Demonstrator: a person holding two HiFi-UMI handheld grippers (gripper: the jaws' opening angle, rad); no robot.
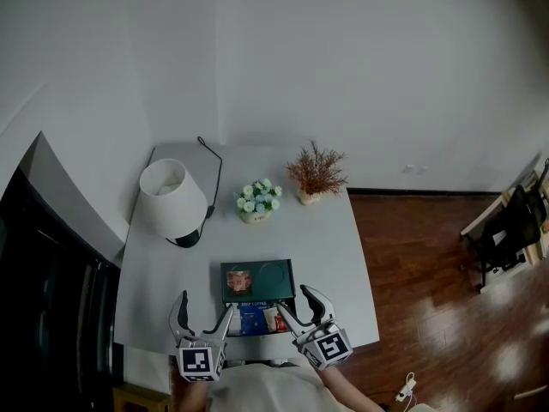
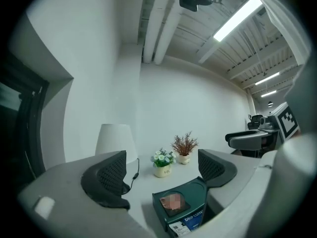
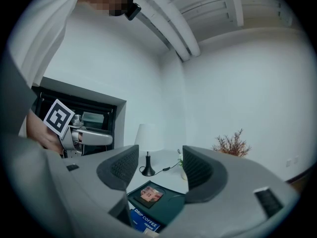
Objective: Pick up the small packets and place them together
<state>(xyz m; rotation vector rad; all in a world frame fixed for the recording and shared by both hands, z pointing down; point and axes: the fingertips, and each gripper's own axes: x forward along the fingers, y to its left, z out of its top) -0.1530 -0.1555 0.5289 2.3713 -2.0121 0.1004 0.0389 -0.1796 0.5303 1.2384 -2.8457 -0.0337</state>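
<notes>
left gripper (image 1: 204, 312) at near edge of white rectangular table (image 1: 343, 256): jaws wide apart, nothing between the pads. right gripper (image 1: 302, 309) just right of it: jaws apart, clamped on nothing. small blue drip-coffee packet (image 1: 252, 318) lying at near side of dark green rectangular box (image 1: 268, 282), between both grippers; small red-and-white packet (image 1: 276, 320) just beside it on the right. at far side: white cone-shaded lamp (image 1: 173, 200) left, small pot of white flowers (image 1: 257, 202) centre, brown dried plant (image 1: 316, 174) right.
</notes>
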